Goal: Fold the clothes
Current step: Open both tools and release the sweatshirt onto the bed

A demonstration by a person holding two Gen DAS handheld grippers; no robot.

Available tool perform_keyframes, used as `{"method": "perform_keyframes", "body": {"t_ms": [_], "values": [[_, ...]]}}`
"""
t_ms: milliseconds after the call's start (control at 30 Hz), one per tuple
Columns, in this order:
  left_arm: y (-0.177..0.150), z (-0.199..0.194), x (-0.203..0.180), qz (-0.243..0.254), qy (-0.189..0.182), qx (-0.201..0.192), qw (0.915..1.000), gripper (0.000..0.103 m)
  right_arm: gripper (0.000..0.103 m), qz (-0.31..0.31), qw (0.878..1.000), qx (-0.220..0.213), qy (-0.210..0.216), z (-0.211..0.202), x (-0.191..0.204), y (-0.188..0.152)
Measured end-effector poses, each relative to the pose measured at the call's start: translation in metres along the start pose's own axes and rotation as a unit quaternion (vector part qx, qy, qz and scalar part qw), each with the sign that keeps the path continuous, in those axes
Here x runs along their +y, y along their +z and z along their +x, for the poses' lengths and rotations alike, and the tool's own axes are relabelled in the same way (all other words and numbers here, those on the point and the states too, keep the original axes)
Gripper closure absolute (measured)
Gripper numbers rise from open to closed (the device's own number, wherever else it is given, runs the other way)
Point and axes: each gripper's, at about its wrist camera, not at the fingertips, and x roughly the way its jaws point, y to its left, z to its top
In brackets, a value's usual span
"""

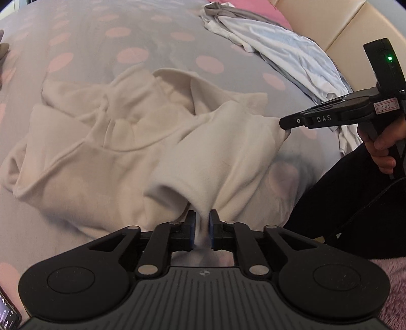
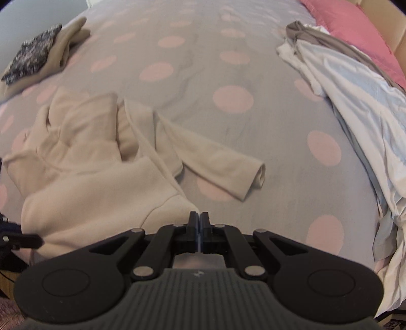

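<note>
A cream fleece sweatshirt [image 1: 106, 142] lies crumpled on the grey bedspread with pink dots [image 1: 142, 38]. My left gripper [image 1: 202, 223] is shut on a fold of its hem and lifts it off the bed. My right gripper [image 1: 284, 125] shows at the right of the left wrist view, shut on another corner of the same hem. In the right wrist view the right gripper [image 2: 200, 223] is pinched on the sweatshirt [image 2: 96, 187] edge. One sleeve [image 2: 218, 165] lies stretched to the right on the bed. The left gripper's tip [image 2: 30, 240] shows at the left edge.
A heap of white, pale blue and grey clothes [image 2: 355, 106] lies along the bed's right side, by a pink pillow [image 2: 355, 30] and beige headboard [image 1: 342, 22]. Folded beige and dark patterned clothes [image 2: 38, 55] sit at the far left. A phone [image 1: 7, 314] lies at the bottom left.
</note>
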Motion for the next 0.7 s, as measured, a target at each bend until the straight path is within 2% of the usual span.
{"method": "perform_keyframes", "body": {"t_ms": [33,167,200,267,467,567,700], "values": [[-0.001,-0.002,0.001,0.000,-0.002,0.002,1.0000,0.084,0.101,-0.005,1.000,0.005,0.001,0.000,0.001,-0.001],[0.000,-0.024,0.006,0.006,0.004,-0.005,1.0000,0.075,0.093,-0.024,1.000,-0.011,-0.006,-0.013,0.002,-0.001],[0.001,-0.030,0.010,0.007,0.005,-0.007,0.9999,0.072,0.083,-0.031,0.999,-0.019,-0.009,-0.018,0.003,0.001],[0.005,-0.042,0.018,0.013,0.012,-0.015,0.9997,0.061,0.076,-0.038,0.998,-0.045,0.005,-0.033,0.003,0.007],[0.029,-0.062,0.048,0.047,0.063,-0.037,0.9962,0.061,0.076,-0.102,0.992,-0.069,0.041,-0.036,0.015,0.030],[0.039,-0.060,0.062,0.072,0.055,-0.031,0.9954,0.060,0.071,-0.148,0.985,-0.052,0.071,-0.022,0.024,0.040],[0.039,-0.048,0.074,0.145,0.066,-0.035,0.9866,0.058,0.070,-0.214,0.970,-0.043,0.104,0.003,0.036,0.044]]}}
